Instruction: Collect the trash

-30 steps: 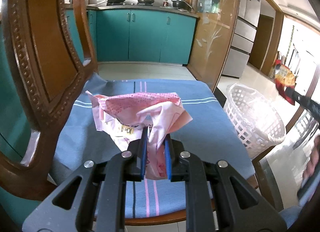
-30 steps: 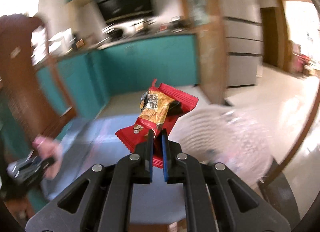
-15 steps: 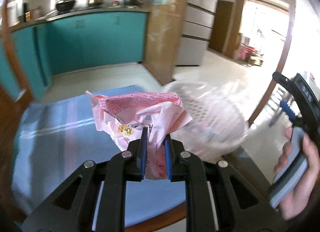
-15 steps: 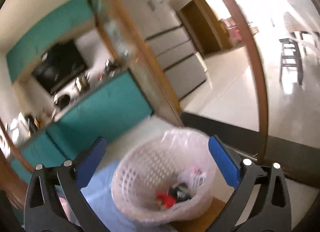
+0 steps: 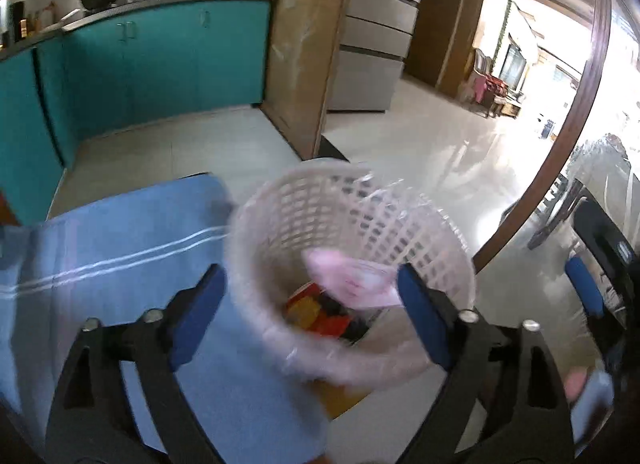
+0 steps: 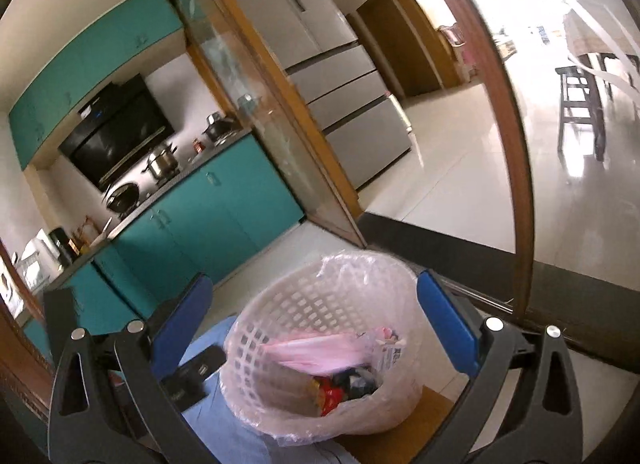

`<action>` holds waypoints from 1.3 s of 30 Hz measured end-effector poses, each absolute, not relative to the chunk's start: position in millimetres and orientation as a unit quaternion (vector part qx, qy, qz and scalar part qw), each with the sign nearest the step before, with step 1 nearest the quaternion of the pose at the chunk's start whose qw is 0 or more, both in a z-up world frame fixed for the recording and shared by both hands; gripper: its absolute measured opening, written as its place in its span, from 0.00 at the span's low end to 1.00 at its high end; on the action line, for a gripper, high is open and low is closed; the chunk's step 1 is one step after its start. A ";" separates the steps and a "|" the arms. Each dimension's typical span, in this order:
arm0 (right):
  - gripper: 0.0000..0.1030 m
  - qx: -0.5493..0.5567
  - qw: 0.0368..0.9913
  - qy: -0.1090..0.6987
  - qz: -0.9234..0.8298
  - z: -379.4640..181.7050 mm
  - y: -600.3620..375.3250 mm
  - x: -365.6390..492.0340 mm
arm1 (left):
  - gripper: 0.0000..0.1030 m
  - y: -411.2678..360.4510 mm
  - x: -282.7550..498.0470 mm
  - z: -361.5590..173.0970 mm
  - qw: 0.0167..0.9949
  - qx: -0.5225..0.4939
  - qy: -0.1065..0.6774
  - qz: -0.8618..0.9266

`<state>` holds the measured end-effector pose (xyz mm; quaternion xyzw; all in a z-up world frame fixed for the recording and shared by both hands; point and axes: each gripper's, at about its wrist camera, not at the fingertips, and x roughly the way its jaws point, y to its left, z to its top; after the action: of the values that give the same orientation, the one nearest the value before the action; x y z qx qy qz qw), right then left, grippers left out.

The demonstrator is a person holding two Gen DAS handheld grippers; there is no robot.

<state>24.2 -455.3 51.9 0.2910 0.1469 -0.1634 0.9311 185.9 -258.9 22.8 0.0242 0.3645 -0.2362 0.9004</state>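
A white lattice trash basket (image 5: 424, 248) lined with clear plastic stands at the edge of a table covered by a blue cloth (image 5: 120, 248). My left gripper (image 5: 312, 312) is open and empty above it. A pink wrapper (image 5: 352, 280) lies blurred inside the basket over a red snack wrapper (image 5: 324, 314). My right gripper (image 6: 314, 328) is open and empty above the same basket (image 6: 304, 296). The pink wrapper (image 6: 316, 352) and the red wrapper (image 6: 330, 394) show inside it.
The left gripper's body (image 6: 192, 378) shows low at the left in the right wrist view. The right gripper's body (image 5: 596, 264) shows at the right edge of the left wrist view. Teal kitchen cabinets (image 5: 160, 63) and a wooden partition (image 5: 308, 43) stand behind.
My left gripper swung right over the basket, opened and let go of the pink wrapper, which is now inside. My right gripper released the red wrapper into the basket earlier and stays open.
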 end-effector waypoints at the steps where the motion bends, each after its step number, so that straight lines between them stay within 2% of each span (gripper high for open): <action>1: 0.97 0.285 0.933 0.156 -0.156 51.3 -451.1 27.5 | 0.92 -242.2 177.9 23.2 0.906 0.025 0.360 -0.223; 4: 0.97 0.253 0.940 0.194 -0.120 52.0 -425.4 38.1 | 0.96 -189.7 156.8 24.2 0.916 0.018 0.354 -0.188; 9: 0.97 0.158 0.950 0.265 -0.042 45.6 -350.0 53.9 | 0.97 -108.3 125.0 18.1 0.924 -0.010 0.365 -0.113; 16: 0.97 0.080 0.952 0.296 0.002 37.8 -281.4 46.2 | 0.97 -42.7 94.2 4.1 0.927 -0.028 0.373 -0.020; 21: 0.97 0.058 0.952 0.300 0.016 32.2 -260.8 35.2 | 0.97 -41.9 84.3 3.0 0.938 -0.016 0.345 -0.005; 39: 0.97 0.044 0.952 0.304 0.016 25.8 -249.4 34.8 | 0.97 -38.3 79.6 7.3 0.946 -0.021 0.324 -0.015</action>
<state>34.8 -249.4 25.8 0.0438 0.3038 0.0155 0.9516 79.6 -38.3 7.3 -0.0213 0.3240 -0.0153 0.9457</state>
